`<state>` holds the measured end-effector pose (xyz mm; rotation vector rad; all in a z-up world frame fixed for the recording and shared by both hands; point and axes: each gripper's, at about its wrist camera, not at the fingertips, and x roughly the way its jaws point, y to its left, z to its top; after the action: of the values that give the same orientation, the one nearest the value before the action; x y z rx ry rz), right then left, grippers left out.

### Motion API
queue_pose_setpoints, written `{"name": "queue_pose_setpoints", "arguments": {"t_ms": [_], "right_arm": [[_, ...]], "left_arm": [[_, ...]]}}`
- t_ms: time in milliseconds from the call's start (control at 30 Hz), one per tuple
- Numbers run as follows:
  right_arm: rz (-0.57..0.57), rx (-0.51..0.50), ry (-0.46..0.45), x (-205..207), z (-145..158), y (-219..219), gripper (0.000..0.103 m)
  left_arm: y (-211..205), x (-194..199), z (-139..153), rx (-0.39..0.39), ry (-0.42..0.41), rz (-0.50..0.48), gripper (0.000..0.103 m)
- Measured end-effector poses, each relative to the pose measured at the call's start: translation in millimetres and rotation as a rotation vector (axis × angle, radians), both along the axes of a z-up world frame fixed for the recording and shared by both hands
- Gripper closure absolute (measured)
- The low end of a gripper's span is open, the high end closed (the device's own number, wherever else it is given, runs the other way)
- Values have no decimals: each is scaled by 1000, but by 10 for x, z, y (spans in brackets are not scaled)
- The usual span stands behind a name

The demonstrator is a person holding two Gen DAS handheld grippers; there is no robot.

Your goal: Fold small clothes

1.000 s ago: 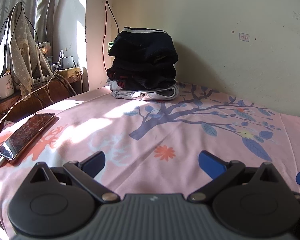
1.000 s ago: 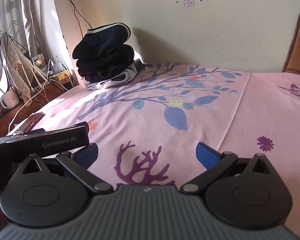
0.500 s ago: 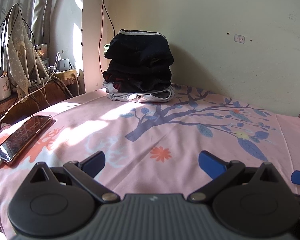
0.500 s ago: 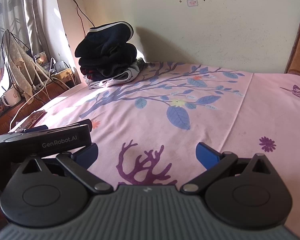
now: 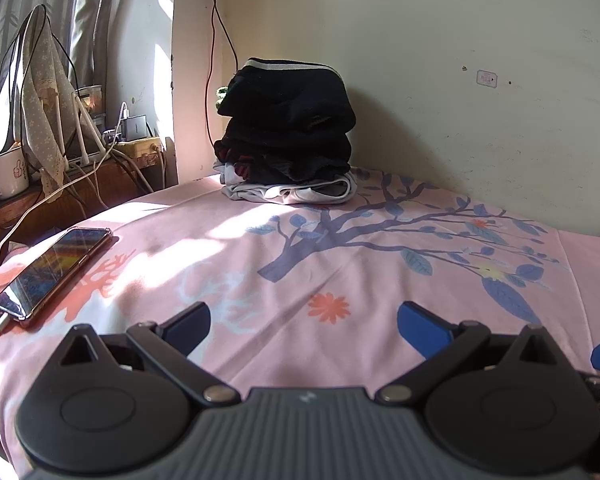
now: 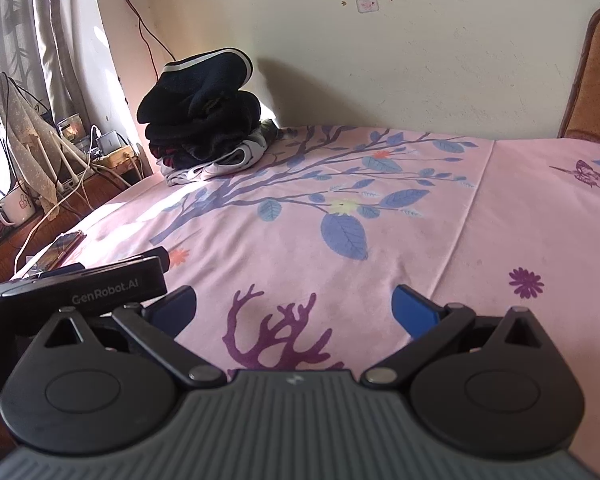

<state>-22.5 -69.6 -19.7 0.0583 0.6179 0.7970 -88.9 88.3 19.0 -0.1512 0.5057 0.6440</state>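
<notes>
Both grippers spread wide, nothing between the jaws: left gripper [image 5: 304, 320] and right gripper [image 6: 294, 304] sit low over the pink bedsheet [image 5: 340, 248], side by side, left one's body visible at the edge of the right wrist view. Clothes stack [image 5: 286, 136] is at the far corner of the bed against the wall [image 5: 460, 40], well apart from both grippers; also seen from the right wrist [image 6: 204, 116]. Dark items on top, top piece has a pale trimmed edge, light grey/white garment at the bottom. Can't tell whether the stack is folded or just piled. Handling guess: light, limp fabric, no stiffness, will sag and drape once lifted, not fragile, probably decent friction on the pads. The pile looks a bit tilted, so tugging a lower layer could topple it. Best take: top piece only, pinch at the trimmed edge or a corner, one gripper per side, lift clear and lay flat on open sheet. Phone [image 5: 52, 272] with cable lies near the left bed edge; keep fabric and left gripper off it.
</notes>
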Motion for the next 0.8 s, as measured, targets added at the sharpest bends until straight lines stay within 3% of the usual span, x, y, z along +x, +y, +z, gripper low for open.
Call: {"name": "queue_pose_setpoints", "arguments": {"t_ms": [533,800], "right_arm": [[7,2,2,-1,4,2,0],[13,1,0,-5,-2,6,0]], "left_arm": [[12,-14,16,12,4,40,0],[-8,36,15,39,75,11,0]]}}
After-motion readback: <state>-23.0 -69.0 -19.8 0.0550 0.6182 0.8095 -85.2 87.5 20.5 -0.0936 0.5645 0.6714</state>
